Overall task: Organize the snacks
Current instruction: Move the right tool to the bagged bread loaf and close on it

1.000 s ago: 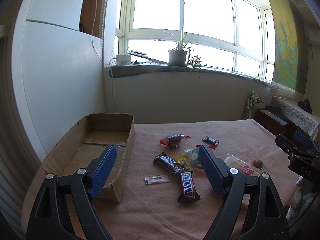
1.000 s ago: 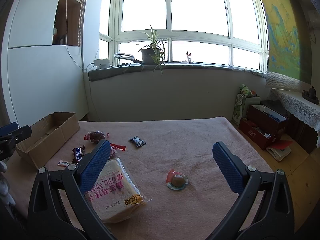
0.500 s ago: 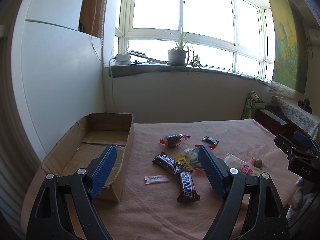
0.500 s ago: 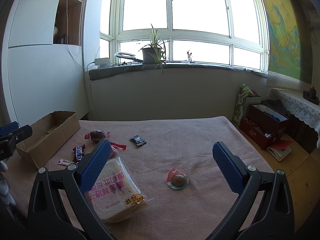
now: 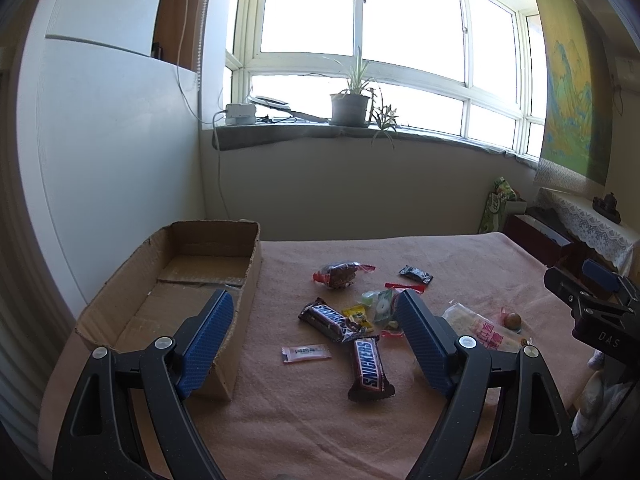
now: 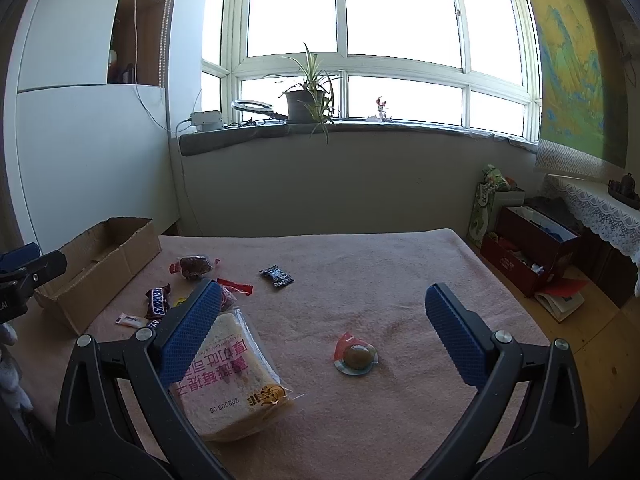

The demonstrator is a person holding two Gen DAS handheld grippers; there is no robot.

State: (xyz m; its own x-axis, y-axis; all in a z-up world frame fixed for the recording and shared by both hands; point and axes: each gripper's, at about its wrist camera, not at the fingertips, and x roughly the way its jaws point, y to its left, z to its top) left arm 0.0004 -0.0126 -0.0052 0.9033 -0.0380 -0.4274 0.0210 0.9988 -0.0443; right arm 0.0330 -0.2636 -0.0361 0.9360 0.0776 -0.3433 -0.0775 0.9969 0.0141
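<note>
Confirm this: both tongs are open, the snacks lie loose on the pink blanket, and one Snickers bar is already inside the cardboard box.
Not quite. The left wrist view shows the cardboard box holding no Snickers; both Snickers bars lie on the pink blanket. The rest stands: left tongs and right tongs are open.

"SNICKERS" on chocolate bar [image 5: 369, 368]; "202503 06" on bread bag [image 6: 232, 376]
</note>
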